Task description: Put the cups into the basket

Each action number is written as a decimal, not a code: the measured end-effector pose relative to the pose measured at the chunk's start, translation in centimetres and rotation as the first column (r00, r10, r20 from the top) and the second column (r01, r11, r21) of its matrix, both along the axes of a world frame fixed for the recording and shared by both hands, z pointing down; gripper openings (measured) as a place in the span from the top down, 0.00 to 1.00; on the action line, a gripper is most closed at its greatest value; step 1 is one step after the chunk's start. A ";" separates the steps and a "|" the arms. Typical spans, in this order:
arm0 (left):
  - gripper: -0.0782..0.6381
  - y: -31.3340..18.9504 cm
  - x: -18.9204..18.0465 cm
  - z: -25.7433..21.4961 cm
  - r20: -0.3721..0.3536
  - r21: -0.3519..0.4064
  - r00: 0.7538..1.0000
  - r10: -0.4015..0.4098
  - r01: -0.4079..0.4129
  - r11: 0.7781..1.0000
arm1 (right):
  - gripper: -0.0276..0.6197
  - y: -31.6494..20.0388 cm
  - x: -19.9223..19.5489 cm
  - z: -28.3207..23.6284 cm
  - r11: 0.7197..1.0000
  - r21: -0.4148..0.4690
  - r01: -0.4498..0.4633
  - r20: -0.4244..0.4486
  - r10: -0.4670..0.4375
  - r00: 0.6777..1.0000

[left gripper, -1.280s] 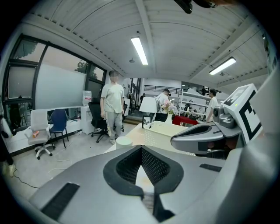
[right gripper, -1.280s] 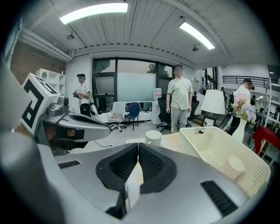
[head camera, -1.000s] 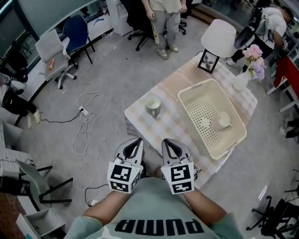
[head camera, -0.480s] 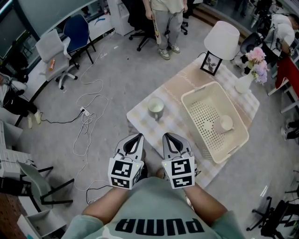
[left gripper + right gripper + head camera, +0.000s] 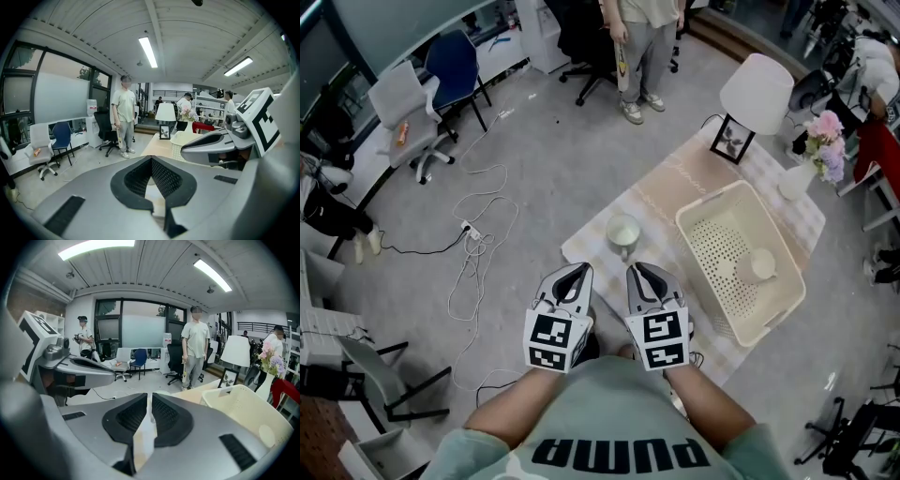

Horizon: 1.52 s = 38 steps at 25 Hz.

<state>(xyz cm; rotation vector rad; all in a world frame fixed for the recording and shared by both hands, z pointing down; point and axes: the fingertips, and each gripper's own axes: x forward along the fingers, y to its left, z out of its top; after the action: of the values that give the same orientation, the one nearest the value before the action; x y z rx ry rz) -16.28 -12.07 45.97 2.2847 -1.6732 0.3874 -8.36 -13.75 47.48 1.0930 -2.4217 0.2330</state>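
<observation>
**Both grippers shut and empty at the table's near edge**

My left gripper (image 5: 575,274) and right gripper (image 5: 640,272) hang side by side just in front of me, each with its jaws pressed together on nothing. Right beyond their tips, one cup (image 5: 623,232) stands upright on the checked table (image 5: 591,248), apart from both grippers. To its right sits the cream basket (image 5: 776,239), with a second cup (image 5: 761,265) lying inside on the perforated floor. Further back on the table are a picture frame (image 5: 732,141), a white lamp (image 5: 757,91) and a vase of flowers (image 5: 825,145).
</observation>
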 end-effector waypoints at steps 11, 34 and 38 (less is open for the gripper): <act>0.88 -5.1 -2.3 1.4 -0.009 -0.029 0.999 0.052 -0.052 0.998 | 0.67 -4.4 -2.0 2.6 0.997 -0.051 -0.061 -0.052 0.059 0.997; 0.88 -12.9 -4.1 5.7 -0.001 -0.110 0.981 0.193 -0.192 0.975 | 0.36 -10.8 -4.2 10.5 0.964 -0.215 -0.159 -0.165 0.124 0.978; 0.88 -13.7 -3.6 5.9 -0.010 -0.121 0.976 0.216 -0.216 0.969 | 0.36 -11.2 -4.1 11.5 0.957 -0.239 -0.164 -0.184 0.122 0.975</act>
<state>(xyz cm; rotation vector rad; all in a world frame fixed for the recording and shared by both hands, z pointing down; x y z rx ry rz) -19.85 -25.73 51.82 2.3817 -1.3644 0.5254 -12.44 -24.94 58.99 1.1238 -2.0990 0.4654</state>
